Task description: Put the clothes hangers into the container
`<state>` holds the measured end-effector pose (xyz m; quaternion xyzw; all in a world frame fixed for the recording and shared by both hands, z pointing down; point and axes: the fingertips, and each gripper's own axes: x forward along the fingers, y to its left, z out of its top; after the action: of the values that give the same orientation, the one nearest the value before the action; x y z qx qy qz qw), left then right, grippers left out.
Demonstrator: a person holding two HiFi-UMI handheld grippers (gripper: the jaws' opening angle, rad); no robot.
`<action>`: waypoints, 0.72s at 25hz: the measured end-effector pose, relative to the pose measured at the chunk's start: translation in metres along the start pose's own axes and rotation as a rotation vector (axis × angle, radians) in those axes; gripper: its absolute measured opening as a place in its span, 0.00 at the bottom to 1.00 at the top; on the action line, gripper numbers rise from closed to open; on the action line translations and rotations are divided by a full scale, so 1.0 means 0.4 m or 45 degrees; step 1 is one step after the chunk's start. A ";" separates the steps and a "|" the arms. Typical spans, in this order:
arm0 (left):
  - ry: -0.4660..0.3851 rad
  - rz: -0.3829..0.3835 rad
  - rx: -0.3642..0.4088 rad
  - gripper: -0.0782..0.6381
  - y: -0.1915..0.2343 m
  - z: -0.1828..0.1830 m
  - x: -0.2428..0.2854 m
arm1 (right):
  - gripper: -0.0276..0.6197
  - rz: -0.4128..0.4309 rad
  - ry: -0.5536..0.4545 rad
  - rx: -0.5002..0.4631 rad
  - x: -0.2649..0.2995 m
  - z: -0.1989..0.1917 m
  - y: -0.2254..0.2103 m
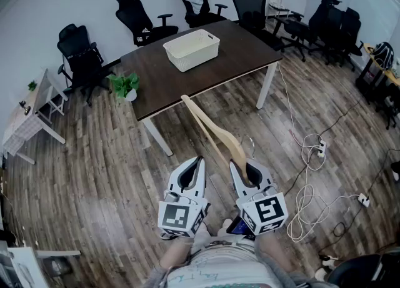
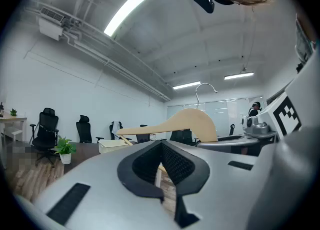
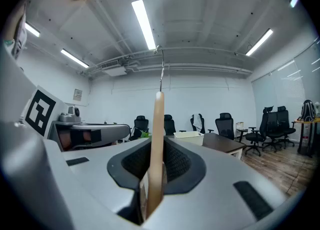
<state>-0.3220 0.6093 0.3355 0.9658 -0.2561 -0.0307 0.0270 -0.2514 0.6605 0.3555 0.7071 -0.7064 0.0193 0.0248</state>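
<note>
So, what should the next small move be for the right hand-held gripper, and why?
Probably carry the wooden hanger forward towards the table without loosening the grip. The right hand-held gripper is shut on the hanger, and the white basket stands on the table well ahead of it. A release here would likely drop the hanger on the floor.

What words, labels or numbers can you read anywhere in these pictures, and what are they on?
No readable words or numbers.
Left cube and right cube: square marker patterns, no words.
Wall notice: too small to read.
Shirt print: too blurred to read.
</note>
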 end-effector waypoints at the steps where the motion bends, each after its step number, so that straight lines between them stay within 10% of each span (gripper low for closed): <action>1: 0.001 0.001 -0.002 0.12 -0.003 -0.001 0.003 | 0.13 0.005 0.001 0.005 0.000 0.000 -0.003; 18: 0.032 0.048 -0.048 0.12 -0.091 -0.038 0.015 | 0.13 0.128 0.016 0.067 -0.052 -0.023 -0.067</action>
<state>-0.2977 0.6383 0.3481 0.9604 -0.2732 -0.0228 0.0492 -0.2244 0.6819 0.3633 0.6710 -0.7401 0.0436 0.0097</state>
